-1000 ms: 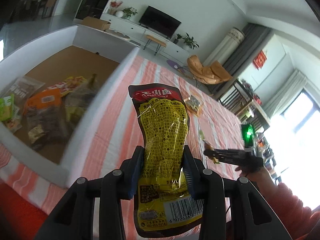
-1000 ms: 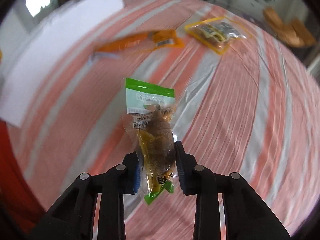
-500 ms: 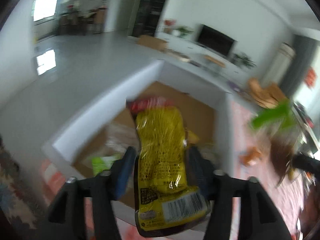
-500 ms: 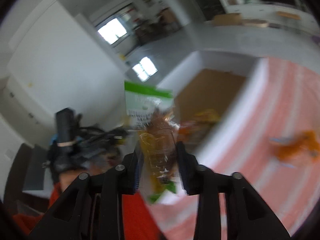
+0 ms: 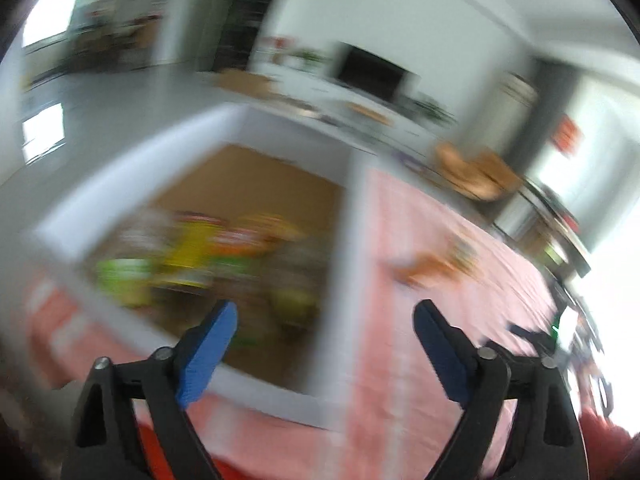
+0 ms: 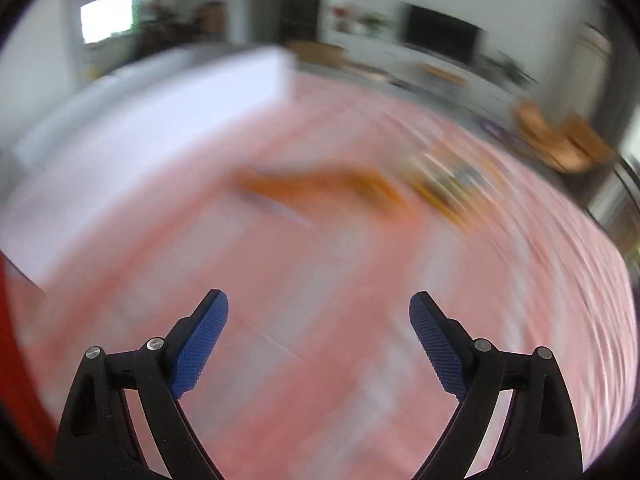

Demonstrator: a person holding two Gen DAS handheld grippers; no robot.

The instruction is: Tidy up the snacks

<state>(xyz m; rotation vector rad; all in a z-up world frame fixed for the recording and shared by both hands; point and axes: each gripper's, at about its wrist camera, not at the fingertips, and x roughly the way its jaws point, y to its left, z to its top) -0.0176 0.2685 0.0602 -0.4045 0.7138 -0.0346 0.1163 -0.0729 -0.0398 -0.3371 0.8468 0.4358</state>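
Both views are blurred by motion. My left gripper (image 5: 325, 318) hangs over the near right corner of a white box (image 5: 348, 216) with a brown floor; its jaws are opening wide with nothing between them. Several snack packets (image 5: 208, 252), yellow, green and orange, lie in a heap inside the box. My right gripper (image 6: 319, 312) is over the pink striped tablecloth (image 6: 320, 280); its jaws are opening too, and nothing is between them. An orange packet (image 6: 320, 182) and a yellow-edged packet (image 6: 448, 188) lie on the cloth beyond it. The right gripper shows small in the left wrist view (image 5: 532, 334).
The white box wall (image 6: 132, 128) fills the upper left of the right wrist view. A red surface (image 6: 16, 340) runs along the table's near edge. Beyond the table stand a TV unit (image 5: 372, 76) and a tan chair (image 5: 476, 172).
Both grippers have opened and let go: the yellow packet has left the left jaws, the green-topped packet the right. Both swung over the box; the right then swung back over the cloth.
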